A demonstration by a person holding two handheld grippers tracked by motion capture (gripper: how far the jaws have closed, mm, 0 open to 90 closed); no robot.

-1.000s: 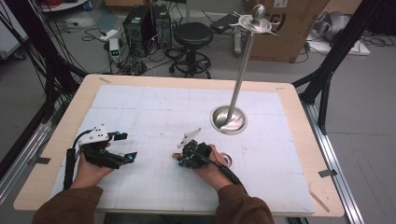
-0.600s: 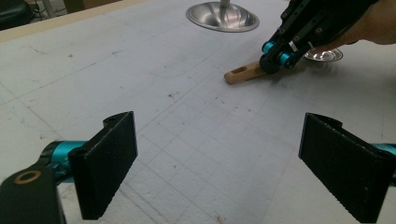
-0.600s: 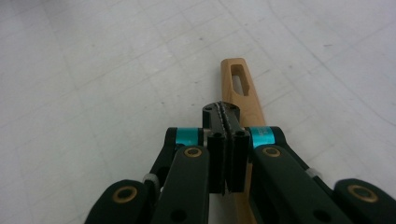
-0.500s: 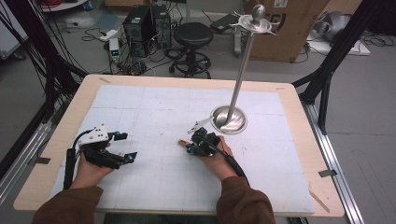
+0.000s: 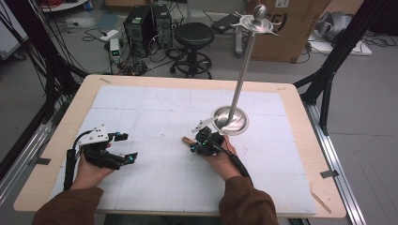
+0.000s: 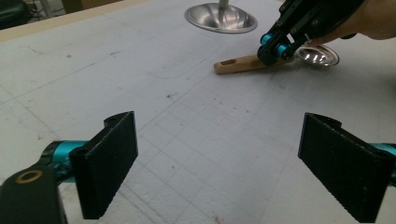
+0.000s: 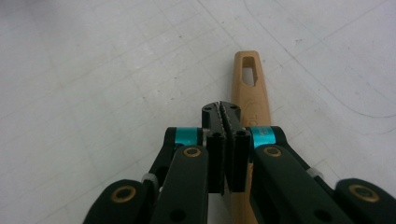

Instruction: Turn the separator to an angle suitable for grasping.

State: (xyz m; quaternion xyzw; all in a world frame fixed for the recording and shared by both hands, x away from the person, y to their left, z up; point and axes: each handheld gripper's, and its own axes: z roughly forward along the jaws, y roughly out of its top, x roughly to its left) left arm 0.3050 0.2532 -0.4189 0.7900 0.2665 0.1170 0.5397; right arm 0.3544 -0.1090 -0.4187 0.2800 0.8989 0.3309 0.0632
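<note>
Your right claw (image 5: 194, 146) sits just right of centre in the high view, jaws pinched together. In the right gripper view the two black jaws stand pressed nearly flat against each other, and the wooden handle (image 7: 252, 93) runs beneath and beside them, its slotted end pointing to the top of the frame. Whether the pads actually grip that handle, I can't tell from here.

From the left gripper view, the same tool shows at upper right: it's a ladle (image 6: 243, 63), wooden handle low over the counter (image 5: 155, 187), small shiny metal bowl (image 6: 318, 55) at the far end, tucked under your right hand (image 5: 224, 159). Your right claw (image 6: 275, 49) comes down onto the handle near the bowl.

Just beyond, the tall metal stand (image 5: 230, 119) rises from its round dished base, its top in the upper right of the high view.

Your left claw (image 5: 121, 147) is at lower left, jaws spread wide with nothing between them; the left gripper view shows bare counter between the two pads (image 6: 109, 163).
</note>
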